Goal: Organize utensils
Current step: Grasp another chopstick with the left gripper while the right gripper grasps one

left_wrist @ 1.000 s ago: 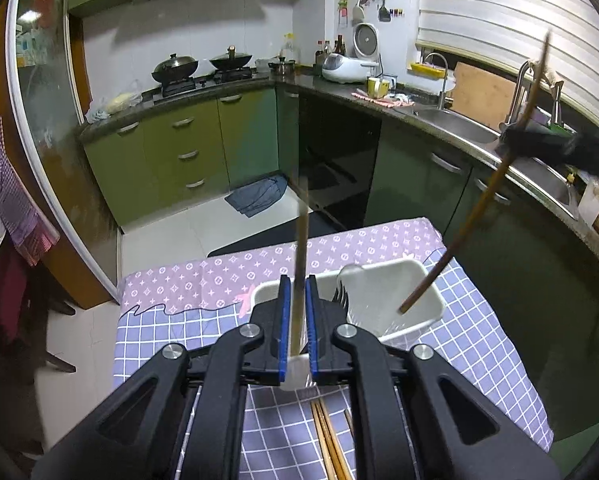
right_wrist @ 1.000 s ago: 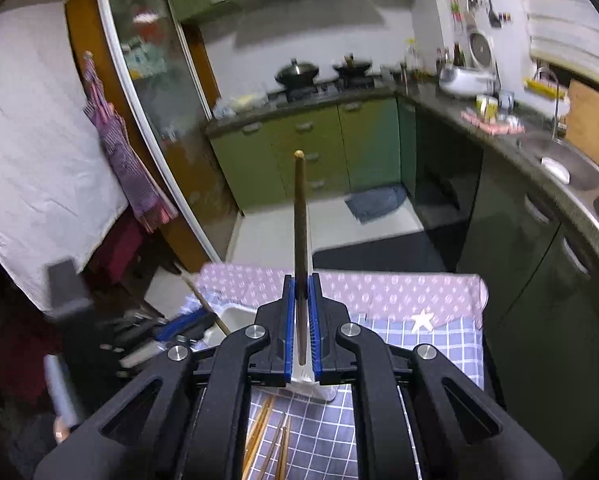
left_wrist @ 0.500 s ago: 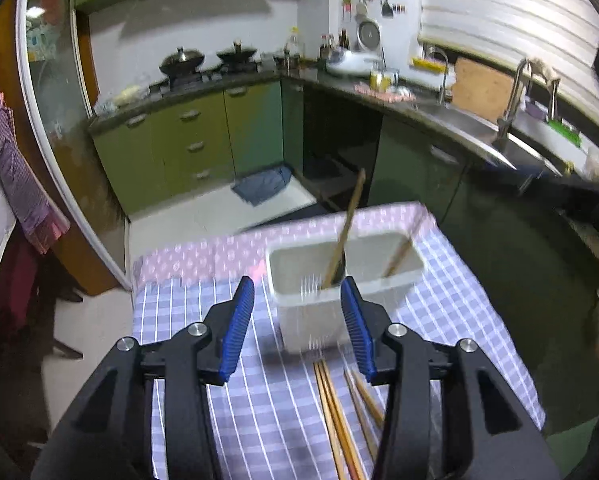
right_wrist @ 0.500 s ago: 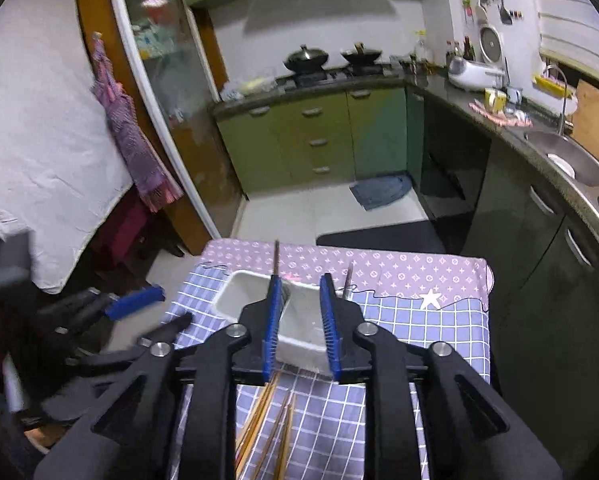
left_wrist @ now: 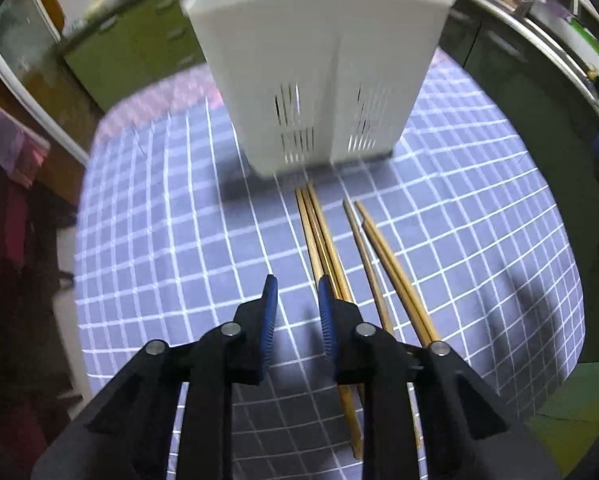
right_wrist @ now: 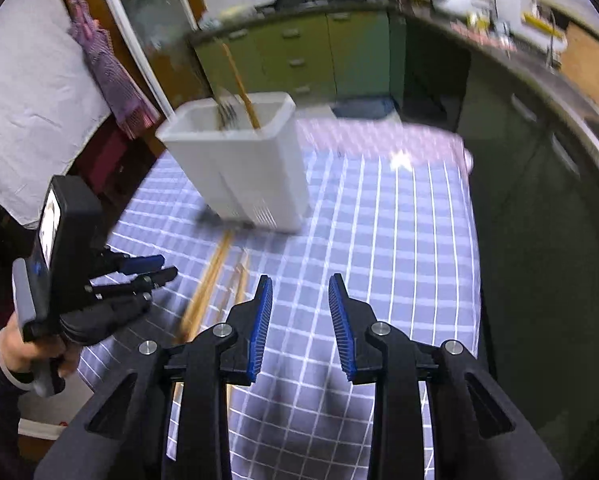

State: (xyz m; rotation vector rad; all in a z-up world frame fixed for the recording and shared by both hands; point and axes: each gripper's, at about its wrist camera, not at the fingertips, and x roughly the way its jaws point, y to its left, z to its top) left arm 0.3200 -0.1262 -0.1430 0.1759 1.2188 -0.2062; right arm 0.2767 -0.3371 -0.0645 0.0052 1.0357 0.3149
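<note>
A white utensil holder (left_wrist: pixel 311 72) stands on the checked tablecloth (left_wrist: pixel 179 220); chopstick ends poke above its rim. Several wooden chopsticks (left_wrist: pixel 323 240) lie loose on the cloth in front of it. My left gripper (left_wrist: pixel 297 284) hangs low over the cloth, its jaws closing with nothing between them; the nearest chopsticks lie just right of its right finger. In the right wrist view the holder (right_wrist: pixel 239 168) shows a chopstick (right_wrist: pixel 241 88) and a fork inside. My right gripper (right_wrist: pixel 300 284) is empty, its jaws opening, right of the loose chopsticks (right_wrist: pixel 215 276).
A hand (right_wrist: pixel 19 344) holds the left gripper (right_wrist: pixel 155 268) at the table's left side. The cloth's right edge (right_wrist: pixel 475 240) drops off toward dark cabinets (right_wrist: pixel 539 160). Green cupboards (right_wrist: pixel 299 52) and a worktop run behind the table.
Both grippers were shut on upright chopsticks above the holder, then let them go into it. Both have since dropped toward the cloth, empty, tilted further down.
</note>
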